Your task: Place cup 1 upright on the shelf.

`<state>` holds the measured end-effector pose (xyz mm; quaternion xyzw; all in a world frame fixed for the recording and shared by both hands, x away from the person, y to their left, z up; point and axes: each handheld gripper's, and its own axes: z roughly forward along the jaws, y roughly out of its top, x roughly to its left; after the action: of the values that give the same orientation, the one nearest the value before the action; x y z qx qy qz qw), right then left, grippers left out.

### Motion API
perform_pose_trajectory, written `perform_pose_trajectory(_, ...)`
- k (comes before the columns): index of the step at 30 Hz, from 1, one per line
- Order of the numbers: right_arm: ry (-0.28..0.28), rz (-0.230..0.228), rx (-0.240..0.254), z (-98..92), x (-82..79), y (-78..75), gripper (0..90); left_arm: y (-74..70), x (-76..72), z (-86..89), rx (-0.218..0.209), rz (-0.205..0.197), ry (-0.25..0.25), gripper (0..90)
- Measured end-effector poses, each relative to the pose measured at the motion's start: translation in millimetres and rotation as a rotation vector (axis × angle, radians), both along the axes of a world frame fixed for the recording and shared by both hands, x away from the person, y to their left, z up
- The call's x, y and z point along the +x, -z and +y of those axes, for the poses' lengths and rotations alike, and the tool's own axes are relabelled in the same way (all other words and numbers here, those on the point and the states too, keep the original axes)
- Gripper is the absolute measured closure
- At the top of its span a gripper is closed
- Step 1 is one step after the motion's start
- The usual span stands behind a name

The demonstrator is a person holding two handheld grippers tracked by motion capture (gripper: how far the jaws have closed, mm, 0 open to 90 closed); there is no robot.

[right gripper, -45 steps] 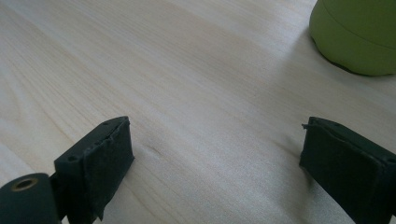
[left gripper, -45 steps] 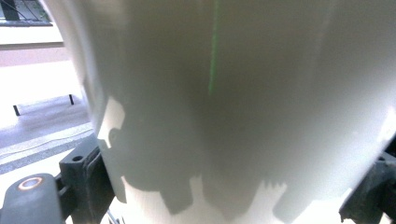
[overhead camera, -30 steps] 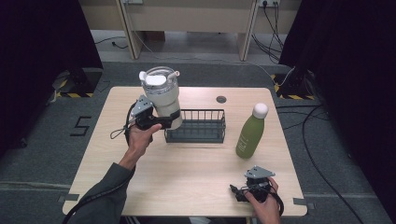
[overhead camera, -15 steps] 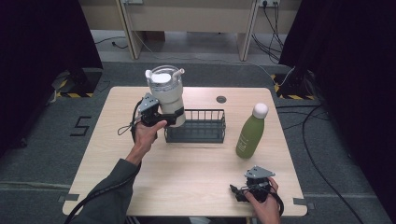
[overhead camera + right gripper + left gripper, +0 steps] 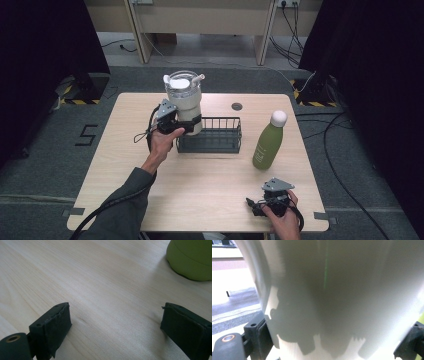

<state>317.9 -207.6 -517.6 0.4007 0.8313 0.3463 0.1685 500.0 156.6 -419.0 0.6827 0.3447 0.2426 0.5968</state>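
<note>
Tumbler [image 5: 183, 101], pale cream with a clear lid and a white straw sticking out at its top, is what we hold upright in the left gripper [image 5: 186, 126], lifted over the left end of the black wire basket [image 5: 210, 135]. In the high view its base sits at about the level of the basket's rim; we cannot tell whether it touches the wire. In the left gripper view the tumbler's wall [image 5: 342, 297] stands between the two black jaws, which press on it from either side.

The basket stands near the middle of the bench [image 5: 210, 185]. To its right, apart from it, a green bottle [image 5: 267, 141] with a white cap stands upright.

Our right gripper [image 5: 256, 206] rests low at the near right edge of the bench, well apart from the basket. In the right gripper view its jaws are spread wide with nothing but bare wood between them, and the bottle's green base [image 5: 192, 257] shows at the upper right.
</note>
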Motion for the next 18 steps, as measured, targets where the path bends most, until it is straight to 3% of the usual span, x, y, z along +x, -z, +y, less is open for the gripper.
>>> perform_pose_trajectory(18,-0.002,-0.001,0.001,0.1,0.0,0.1,9.3,20.4,4.8,-3.4,0.033,0.021,-0.003,10.7)
